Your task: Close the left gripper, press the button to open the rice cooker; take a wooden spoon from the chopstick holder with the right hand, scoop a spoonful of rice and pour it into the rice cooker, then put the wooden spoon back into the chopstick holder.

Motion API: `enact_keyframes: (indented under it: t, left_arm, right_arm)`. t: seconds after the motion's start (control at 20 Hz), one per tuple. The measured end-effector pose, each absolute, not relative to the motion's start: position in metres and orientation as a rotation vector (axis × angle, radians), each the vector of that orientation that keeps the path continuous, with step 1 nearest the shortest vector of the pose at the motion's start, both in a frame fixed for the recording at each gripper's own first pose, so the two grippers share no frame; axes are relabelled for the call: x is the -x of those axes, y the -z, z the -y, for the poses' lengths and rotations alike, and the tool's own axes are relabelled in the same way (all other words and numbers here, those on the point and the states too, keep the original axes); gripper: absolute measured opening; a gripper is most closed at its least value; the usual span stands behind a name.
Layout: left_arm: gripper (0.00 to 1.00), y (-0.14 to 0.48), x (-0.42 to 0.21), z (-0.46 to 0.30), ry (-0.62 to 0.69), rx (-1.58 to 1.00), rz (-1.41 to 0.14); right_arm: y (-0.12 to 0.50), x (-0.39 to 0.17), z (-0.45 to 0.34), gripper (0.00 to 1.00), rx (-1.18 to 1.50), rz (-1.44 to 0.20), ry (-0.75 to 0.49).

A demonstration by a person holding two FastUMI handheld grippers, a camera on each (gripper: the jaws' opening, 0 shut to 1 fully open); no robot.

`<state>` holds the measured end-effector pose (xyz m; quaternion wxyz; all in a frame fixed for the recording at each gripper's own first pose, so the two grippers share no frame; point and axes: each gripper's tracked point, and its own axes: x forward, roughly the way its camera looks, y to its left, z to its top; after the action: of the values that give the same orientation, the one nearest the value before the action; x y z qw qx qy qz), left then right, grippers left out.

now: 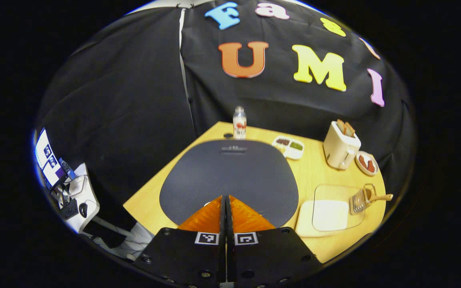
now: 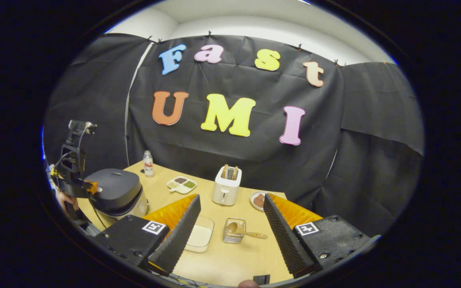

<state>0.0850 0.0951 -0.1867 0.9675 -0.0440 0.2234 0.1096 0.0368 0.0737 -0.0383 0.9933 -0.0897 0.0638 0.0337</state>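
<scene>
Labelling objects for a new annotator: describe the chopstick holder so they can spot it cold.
Start at the white toaster near the back of the wooden table. Come toward the table's front edge to the small see-through holder, beside the clear rice box. It alone has a wooden spoon lying in it, handle poking out sideways.

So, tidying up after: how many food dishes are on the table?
2: a divided tray between the bottle and toaster, and a small dish right of the toaster. Others may be hidden.
</scene>
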Motion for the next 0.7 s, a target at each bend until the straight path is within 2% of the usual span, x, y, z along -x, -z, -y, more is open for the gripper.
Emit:
enact_keyframes:
  t: [0.2,0.55,0.7]
  left_arm:
    - [0.00,0.095,-0.093,-0.112,-0.298,0.063,-0.144]
    - [0.01,0.047,-0.074,-0.103,-0.267,0.127,-0.018]
    - [0.47,0.046,-0.066,-0.088,-0.207,0.100,-0.017]
  right_arm:
    - [0.031,-0.033,-0.068,1.00,0.176,-0.100,-0.054]
    - [0.016,-0.030,-0.059,1.00,0.147,-0.040,-0.026]
    - [0.012,-0.029,-0.055,1.00,0.120,-0.017,-0.017]
